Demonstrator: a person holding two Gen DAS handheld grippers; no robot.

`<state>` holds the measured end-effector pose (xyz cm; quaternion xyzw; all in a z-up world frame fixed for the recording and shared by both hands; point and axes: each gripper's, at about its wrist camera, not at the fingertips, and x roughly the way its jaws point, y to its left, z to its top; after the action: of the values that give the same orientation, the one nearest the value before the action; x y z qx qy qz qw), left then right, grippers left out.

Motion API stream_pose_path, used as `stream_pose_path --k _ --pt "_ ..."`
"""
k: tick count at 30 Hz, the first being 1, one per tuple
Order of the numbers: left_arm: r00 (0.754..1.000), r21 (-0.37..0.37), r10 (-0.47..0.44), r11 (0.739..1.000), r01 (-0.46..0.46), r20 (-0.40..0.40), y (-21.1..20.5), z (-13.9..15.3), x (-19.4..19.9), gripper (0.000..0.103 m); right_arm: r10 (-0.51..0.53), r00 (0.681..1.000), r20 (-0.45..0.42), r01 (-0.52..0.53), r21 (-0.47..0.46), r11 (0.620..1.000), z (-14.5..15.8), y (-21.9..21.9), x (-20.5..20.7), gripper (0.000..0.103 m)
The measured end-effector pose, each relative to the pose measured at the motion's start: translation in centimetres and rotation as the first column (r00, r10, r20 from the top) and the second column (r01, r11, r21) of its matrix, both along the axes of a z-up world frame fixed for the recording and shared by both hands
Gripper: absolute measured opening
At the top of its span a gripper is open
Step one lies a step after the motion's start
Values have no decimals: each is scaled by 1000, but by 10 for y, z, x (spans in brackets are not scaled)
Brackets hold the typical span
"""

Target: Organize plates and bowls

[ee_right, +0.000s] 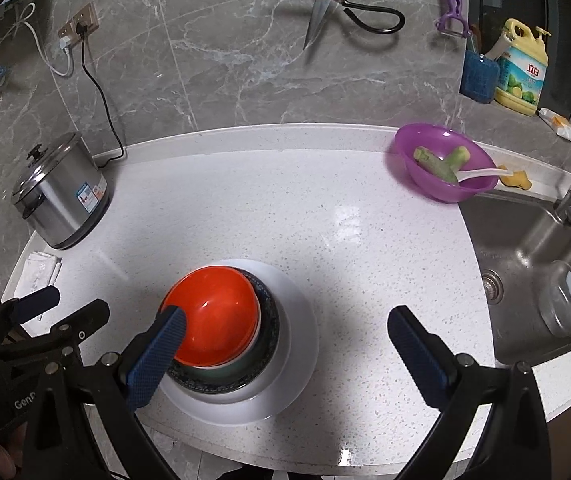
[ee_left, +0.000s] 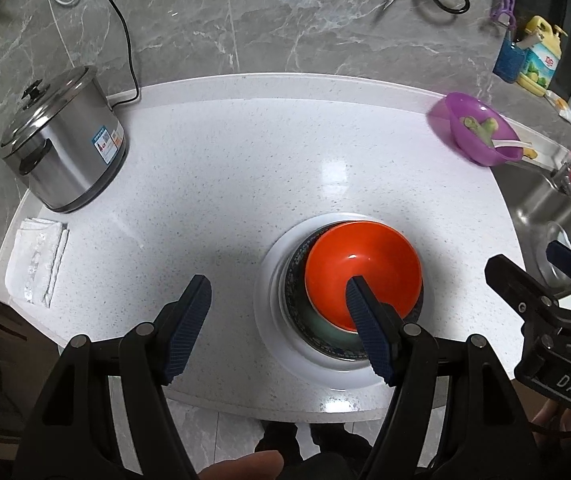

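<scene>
**Both grippers open above the stacked dishes**

At the far left of your counter (ee_right: 285,208) stands the steel pot (ee_right: 59,196) with a folded cloth (ee_left: 37,264) in front of it. Your left gripper (ee_left: 277,320) hangs with its jaws apart and nothing between them. The orange bowl (ee_right: 211,316) sits nested on a dark patterned bowl (ee_right: 267,320), and both rest on the white plate (ee_right: 297,344) near the front edge (one left finger crosses the orange bowl in the left wrist view). Your right gripper (ee_right: 285,344) is likewise spread wide, holding nothing. Further right sits the purple bowl (ee_right: 441,160) with vegetable scraps, then the sink (ee_right: 533,248).
</scene>
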<state>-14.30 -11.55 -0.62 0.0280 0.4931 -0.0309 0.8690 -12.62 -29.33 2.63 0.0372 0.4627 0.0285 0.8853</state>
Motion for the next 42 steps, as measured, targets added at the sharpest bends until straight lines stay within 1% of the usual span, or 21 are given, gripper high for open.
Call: stream_pose_path --k 12,22,42 --pt "1000 9 21 1000 -21 -14 -3 -7 14 68 -5 999 -35 5 -9 1000 -10 0 7 103" --pt "999 9 37 999 -36 -17 -7 -10 10 68 -1 999 -47 0 -11 1000 -14 2 8 103" --pt "999 9 35 999 -35 -19 -8 -10 6 68 3 999 -50 -4 -9 1000 -17 2 7 103"
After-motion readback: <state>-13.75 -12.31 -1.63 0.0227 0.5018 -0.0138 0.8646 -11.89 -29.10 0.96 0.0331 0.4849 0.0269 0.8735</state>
